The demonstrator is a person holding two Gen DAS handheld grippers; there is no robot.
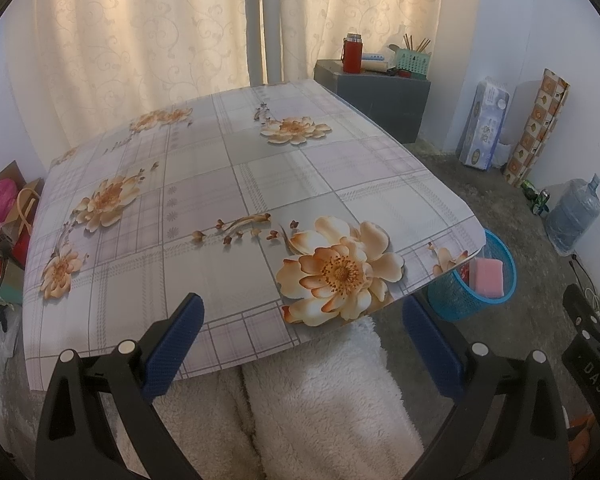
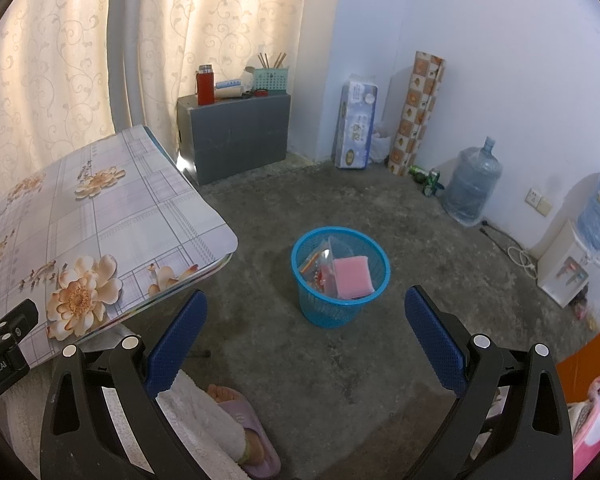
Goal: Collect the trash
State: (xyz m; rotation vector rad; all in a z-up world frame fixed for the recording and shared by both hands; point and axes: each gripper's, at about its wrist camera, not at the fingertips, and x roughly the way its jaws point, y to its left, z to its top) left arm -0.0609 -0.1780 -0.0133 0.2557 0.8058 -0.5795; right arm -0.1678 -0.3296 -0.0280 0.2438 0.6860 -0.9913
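Note:
A blue mesh waste basket [image 2: 315,307] stands on the concrete floor right of the table. Inside lie a pink sponge [image 2: 353,276] and clear plastic wrappers [image 2: 320,261]. The left wrist view catches the same basket [image 1: 452,300] past the table's near right corner, with the pink sponge [image 1: 489,278] showing. My right gripper [image 2: 302,340] hovers open in front of the basket, nothing between its blue pads. My left gripper [image 1: 302,340] is open over the near edge of the table [image 1: 236,184], which has a floral cloth with no loose items on it.
A person's fleece-clad legs [image 1: 300,404] and a slippered foot [image 2: 244,420] sit under the grippers. A grey cabinet [image 2: 236,136] with a red flask [image 2: 205,85] stands by the curtain. Tissue pack [image 2: 356,128], rolled mat [image 2: 416,112], water jug [image 2: 472,184] and dispenser [image 2: 568,264] line the wall.

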